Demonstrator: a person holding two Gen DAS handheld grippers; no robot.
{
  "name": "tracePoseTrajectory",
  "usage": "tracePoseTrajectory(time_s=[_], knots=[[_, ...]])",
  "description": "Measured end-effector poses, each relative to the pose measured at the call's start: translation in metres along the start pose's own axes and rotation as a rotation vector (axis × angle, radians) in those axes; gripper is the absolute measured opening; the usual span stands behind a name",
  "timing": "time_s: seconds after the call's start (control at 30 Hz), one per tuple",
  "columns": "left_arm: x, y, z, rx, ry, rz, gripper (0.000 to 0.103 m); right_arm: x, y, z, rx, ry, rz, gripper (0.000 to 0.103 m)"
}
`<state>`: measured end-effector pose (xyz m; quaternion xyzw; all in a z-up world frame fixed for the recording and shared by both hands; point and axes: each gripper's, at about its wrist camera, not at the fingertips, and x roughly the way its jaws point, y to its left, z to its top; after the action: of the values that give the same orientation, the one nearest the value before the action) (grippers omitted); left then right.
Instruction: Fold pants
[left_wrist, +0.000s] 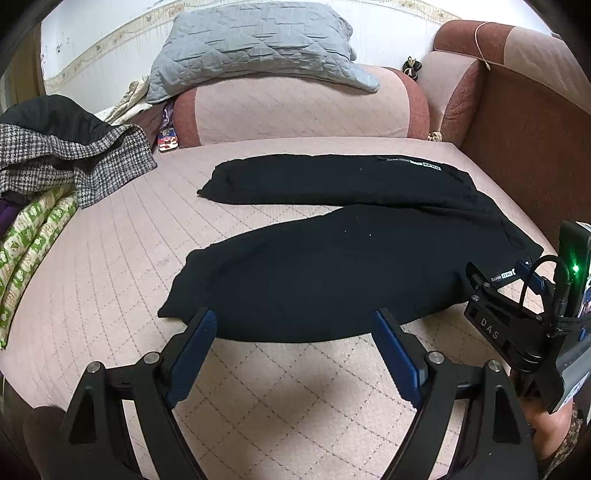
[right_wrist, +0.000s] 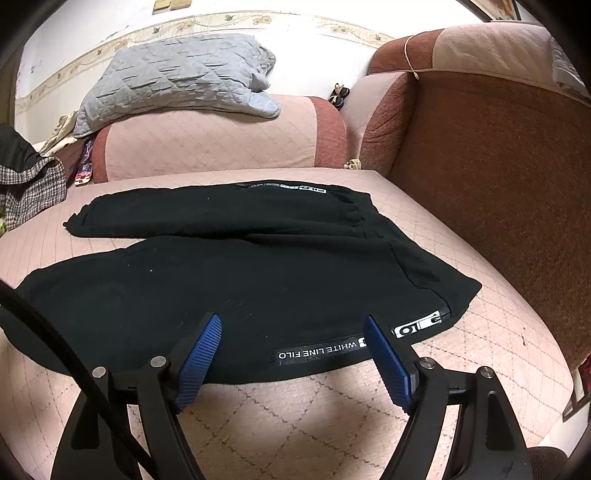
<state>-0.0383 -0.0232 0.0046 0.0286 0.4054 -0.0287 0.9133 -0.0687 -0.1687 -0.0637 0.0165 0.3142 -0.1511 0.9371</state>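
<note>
Black pants (left_wrist: 332, 266) lie flat on a pink quilted sofa seat (left_wrist: 110, 277), legs spread in a V toward the left, waistband at the right. A white-lettered label (right_wrist: 317, 350) runs along the near leg's edge. My left gripper (left_wrist: 295, 325) is open, its blue pads over the near leg's front edge, toward the cuff. My right gripper (right_wrist: 291, 328) is open over the same leg's front edge near the waistband and label. The pants (right_wrist: 240, 280) fill the middle of the right wrist view. The right gripper's body (left_wrist: 517, 325) shows at the right of the left wrist view.
A grey quilted pillow (left_wrist: 255, 48) rests on the sofa's armrest (left_wrist: 295, 107) at the back. A pile of checked and green clothes (left_wrist: 55, 166) lies at the left. The brown backrest (right_wrist: 498, 184) rises on the right.
</note>
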Motion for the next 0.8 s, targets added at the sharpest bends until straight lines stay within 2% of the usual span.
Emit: tracePoseTrajectory(time_s=[0.63,0.8], knots=[[0.023,0.006,-0.007,-0.045,0.079,-0.039,0.085,0.009,0.012,-0.006,-0.033,0.044,0.016,0.086],[0.023,0.013,0.001,-0.037,0.059,-0.054,0.085,0.012,0.012,-0.006,-0.032,0.060,0.018,0.086]])
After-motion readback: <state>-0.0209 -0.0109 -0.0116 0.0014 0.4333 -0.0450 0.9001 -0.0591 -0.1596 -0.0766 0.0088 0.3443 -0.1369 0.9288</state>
